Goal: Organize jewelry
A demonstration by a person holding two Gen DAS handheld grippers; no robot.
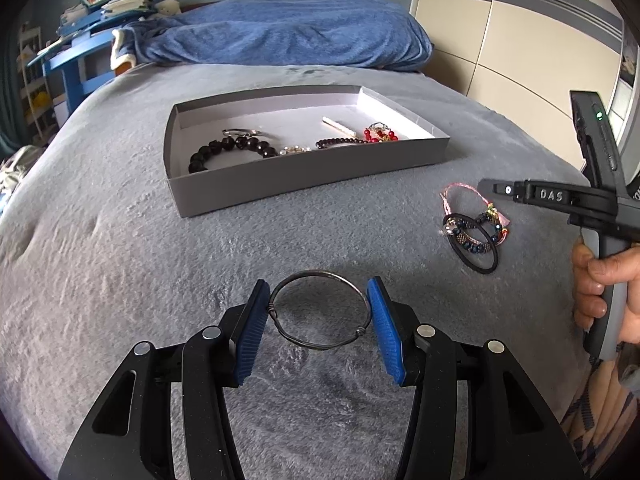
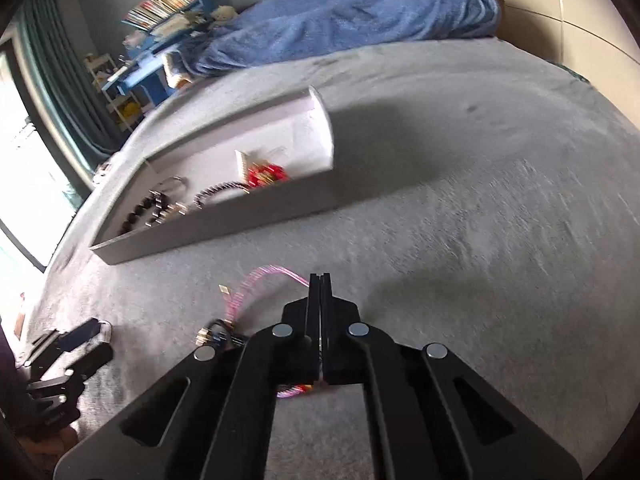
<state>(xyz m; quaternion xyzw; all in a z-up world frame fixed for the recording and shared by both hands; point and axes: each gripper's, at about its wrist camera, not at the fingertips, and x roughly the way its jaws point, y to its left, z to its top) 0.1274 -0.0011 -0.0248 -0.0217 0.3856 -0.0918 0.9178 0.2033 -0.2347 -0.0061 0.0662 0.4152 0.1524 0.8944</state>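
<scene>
— While the left gripper (image 1: 318,320) sits low over the grey blanket (image 1: 120,272), what is between its blue pads (image 1: 252,336)?

— A thin metal bangle (image 1: 318,314). It spans the gap, with a pad touching its rim on each side, so the claw is partly spread and pinching the ring across its width. The bangle lies close to the blanket; whether it rests on it I cannot tell.

— And the box?

— A shallow grey box (image 1: 304,176) sits farther up the bed, well apart from the bangle. Inside it lie a black bead bracelet (image 1: 230,150), a key ring (image 1: 240,133), a dark red bead strand (image 1: 340,142), a pale bar-shaped piece (image 1: 339,126) and a cluster of red beads (image 1: 380,135).

— Anything left outside the box?

— A small heap to its right: a pink cord bracelet (image 1: 460,196), a black elastic loop (image 1: 476,254) and a beaded bracelet (image 1: 478,240), tangled together on the blanket.

— Where is the right gripper (image 2: 320,280)?

— Just above that heap. In the right wrist view its fingers are pressed together, and the pink cord curves up to their tip and touches it; whether it is caught between them, the blur hides. The right hand (image 1: 608,288) holds the handle at the edge of the left wrist view.

— Beyond the box?

— A blue pillow (image 1: 288,32) at the head of the bed.
</scene>
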